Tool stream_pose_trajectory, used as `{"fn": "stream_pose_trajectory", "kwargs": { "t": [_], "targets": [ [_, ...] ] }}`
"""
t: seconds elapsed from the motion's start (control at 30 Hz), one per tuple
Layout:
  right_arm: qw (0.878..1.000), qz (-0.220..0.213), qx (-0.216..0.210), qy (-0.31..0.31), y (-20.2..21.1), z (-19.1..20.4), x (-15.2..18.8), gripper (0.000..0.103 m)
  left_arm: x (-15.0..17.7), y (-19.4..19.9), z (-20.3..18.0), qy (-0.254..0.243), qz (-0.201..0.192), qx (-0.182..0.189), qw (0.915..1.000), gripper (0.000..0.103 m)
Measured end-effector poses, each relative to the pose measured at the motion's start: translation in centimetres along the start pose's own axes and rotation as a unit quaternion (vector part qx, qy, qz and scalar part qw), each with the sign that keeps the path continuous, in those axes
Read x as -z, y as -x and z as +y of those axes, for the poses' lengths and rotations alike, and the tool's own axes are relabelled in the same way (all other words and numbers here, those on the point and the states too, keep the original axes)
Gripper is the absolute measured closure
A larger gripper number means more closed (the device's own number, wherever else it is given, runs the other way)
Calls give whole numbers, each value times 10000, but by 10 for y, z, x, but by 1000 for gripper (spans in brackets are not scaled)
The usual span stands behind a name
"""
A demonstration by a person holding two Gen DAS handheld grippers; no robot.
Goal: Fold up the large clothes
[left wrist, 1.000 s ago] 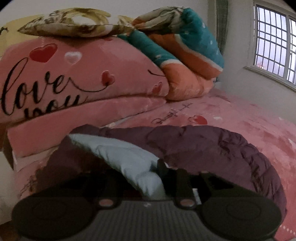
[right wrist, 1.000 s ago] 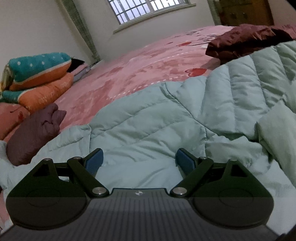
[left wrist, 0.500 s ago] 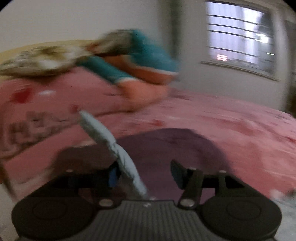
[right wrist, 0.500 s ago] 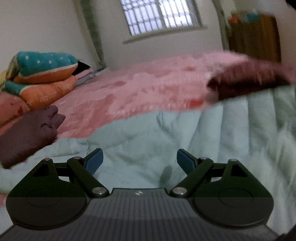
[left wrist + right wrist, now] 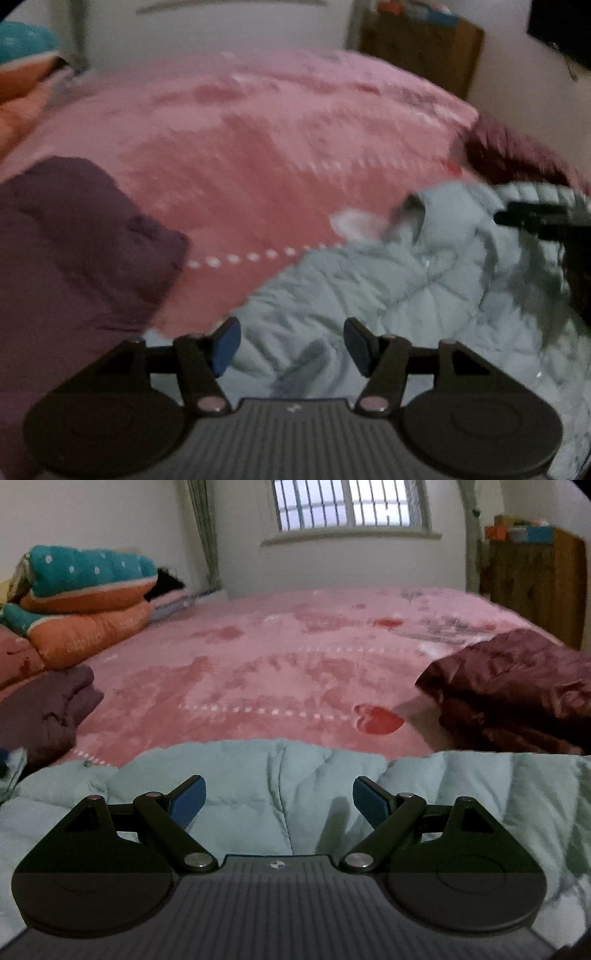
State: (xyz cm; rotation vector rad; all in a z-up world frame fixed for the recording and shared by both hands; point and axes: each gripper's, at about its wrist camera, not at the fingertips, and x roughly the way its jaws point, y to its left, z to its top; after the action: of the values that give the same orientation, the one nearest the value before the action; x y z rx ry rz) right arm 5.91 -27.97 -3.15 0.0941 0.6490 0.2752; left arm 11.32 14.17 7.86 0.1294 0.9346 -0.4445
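A pale green quilted jacket (image 5: 406, 295) lies spread on the pink bed blanket (image 5: 258, 147), its far edge running across the right wrist view (image 5: 332, 764). My left gripper (image 5: 291, 339) hovers over the jacket's left part. Its jaws are opening, the blue pads are apart, and nothing is pinched between them. My right gripper (image 5: 279, 794) is open above the jacket's middle, pads clear of the fabric. A folded purple garment (image 5: 74, 240) sits to the left (image 5: 44, 709). A maroon jacket (image 5: 517, 679) lies to the right.
Stacked teal and orange quilts (image 5: 85, 590) are piled at the bed's far left. A wooden cabinet (image 5: 535, 583) stands by the far right wall under a barred window (image 5: 351, 506). The left wrist view is motion-blurred.
My left gripper let go of the pale fabric it pinched, opened, and swung right from the purple garment to over the jacket. The right gripper stayed open and rolled level, nearer the jacket's far edge.
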Motion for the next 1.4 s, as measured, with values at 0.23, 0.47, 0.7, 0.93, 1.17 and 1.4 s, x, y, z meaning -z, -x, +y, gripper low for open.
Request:
{"fn": "stream_pose_trajectory", "kwargs": {
  "t": [0.23, 0.47, 0.7, 0.93, 1.17, 1.4],
  "targets": [
    [9984, 451, -72, 333, -17, 16, 14, 0, -6, -40, 4, -191, 313, 129, 9992, 22],
    [9947, 731, -89, 715, -23, 18, 19, 0, -14, -69, 0, -681, 753, 373, 9941, 1],
    [9933, 682, -21, 929, -24, 21, 22, 0, -13, -78, -8, -780, 677, 475, 9935, 1],
    [9925, 531, 361, 1044, -38, 26, 20, 0, -13, -88, -37, -946, -83, -31, 9955, 2],
    [9918, 379, 720, 986, -50, 17, 14, 0, -27, -104, -50, -1063, -817, -429, 9900, 0],
    [9876, 151, 1237, 952, -63, 3, 4, 0, -51, -128, -61, -956, -1189, -520, 9869, 0]
  ]
}}
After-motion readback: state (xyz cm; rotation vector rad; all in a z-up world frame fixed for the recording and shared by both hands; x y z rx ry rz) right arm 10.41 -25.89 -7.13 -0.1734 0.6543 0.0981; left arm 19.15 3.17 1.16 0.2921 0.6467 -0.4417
